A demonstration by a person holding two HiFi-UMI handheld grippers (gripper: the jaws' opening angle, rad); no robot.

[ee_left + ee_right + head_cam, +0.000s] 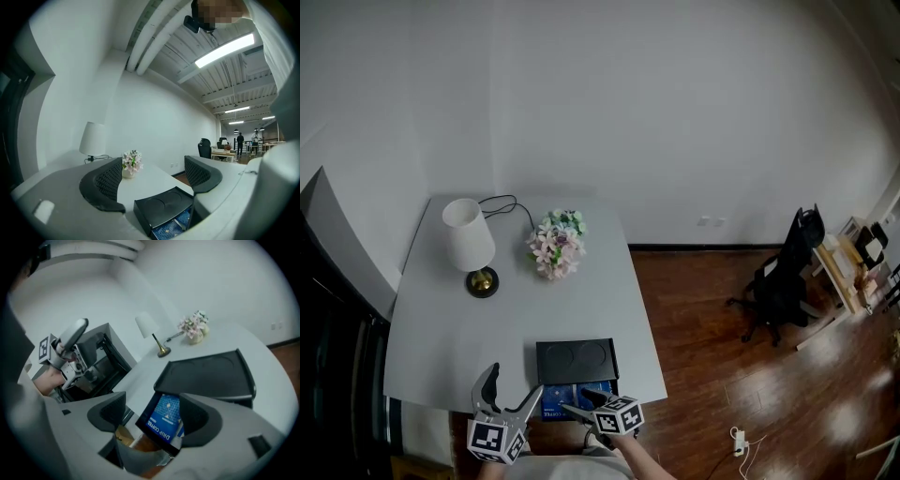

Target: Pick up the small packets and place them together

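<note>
Blue drip coffee packets [165, 420] sit in the open near end of the black box [576, 361] at the surface [459, 328] edge. Looks like you're on the first pick. Your right gripper [154, 413] has its jaws spread around a packet without pinching it, and the left gripper [153, 178] is spread and empty. Next, squeeze one packet and lift it clear.

blue box [558, 396], partly hidden under lid [577, 361]
</note>
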